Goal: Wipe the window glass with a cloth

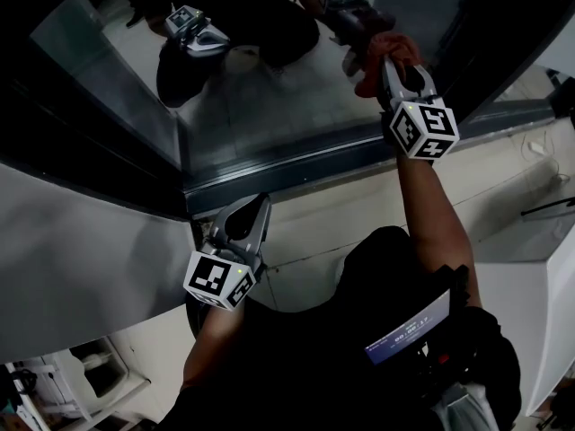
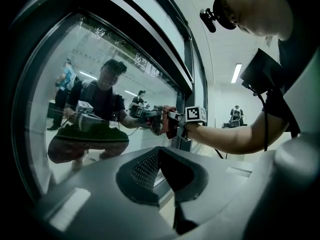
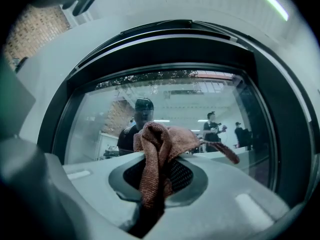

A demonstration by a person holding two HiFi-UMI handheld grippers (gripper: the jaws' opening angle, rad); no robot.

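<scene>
The window glass (image 1: 269, 106) fills the top of the head view and mirrors me and both grippers. My right gripper (image 1: 388, 68) is raised to the pane and shut on a reddish-brown cloth (image 1: 388, 50), which bunches out past the jaws against the glass. The right gripper view shows the cloth (image 3: 156, 149) draped over the right gripper (image 3: 156, 170), with the glass (image 3: 100, 119) just beyond. My left gripper (image 1: 250, 215) hangs lower, by the bottom frame, shut and holding nothing. From the left gripper (image 2: 159, 154) I see the cloth (image 2: 171, 128) held at the glass (image 2: 100, 74).
A dark window frame (image 1: 296, 164) runs under the pane, with a grey wall panel (image 1: 81, 241) to the left. White shelving (image 1: 81, 366) stands on the floor at bottom left. Other people show in the glass as reflections.
</scene>
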